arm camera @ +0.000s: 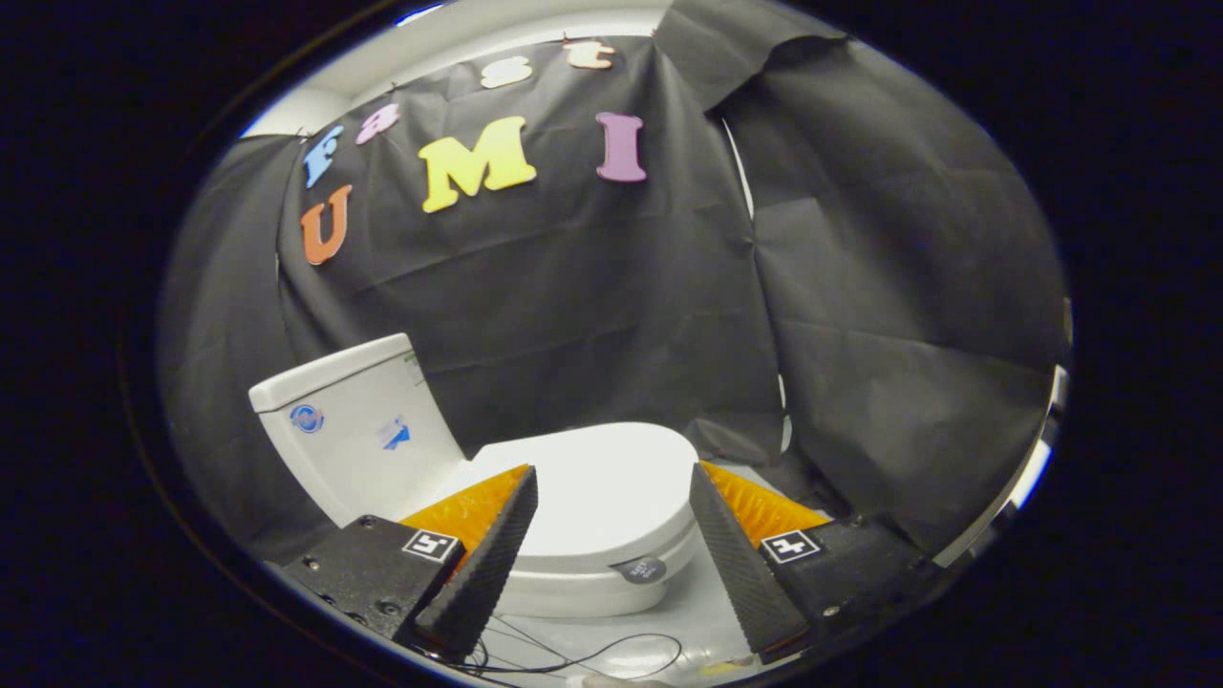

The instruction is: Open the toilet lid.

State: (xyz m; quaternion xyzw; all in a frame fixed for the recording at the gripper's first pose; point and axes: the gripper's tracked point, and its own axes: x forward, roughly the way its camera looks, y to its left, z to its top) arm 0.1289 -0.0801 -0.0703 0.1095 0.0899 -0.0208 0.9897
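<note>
Tongs (611, 554): one unit, hand-held, sitting with jaws parted wide and gripping nothing. Left finger (482, 573): ribbed inner face, slanting inward toward its far end, tip standing free. Right finger (740, 564): ribbed inner face, slanting inward likewise, mirroring the left, tip standing free. Both fingers are pointing forward and slightly downward, hanging in the air and touching nothing. Finger mounts: dark blocks at each base, each bearing a small square marker (430, 546) on top.
</note>
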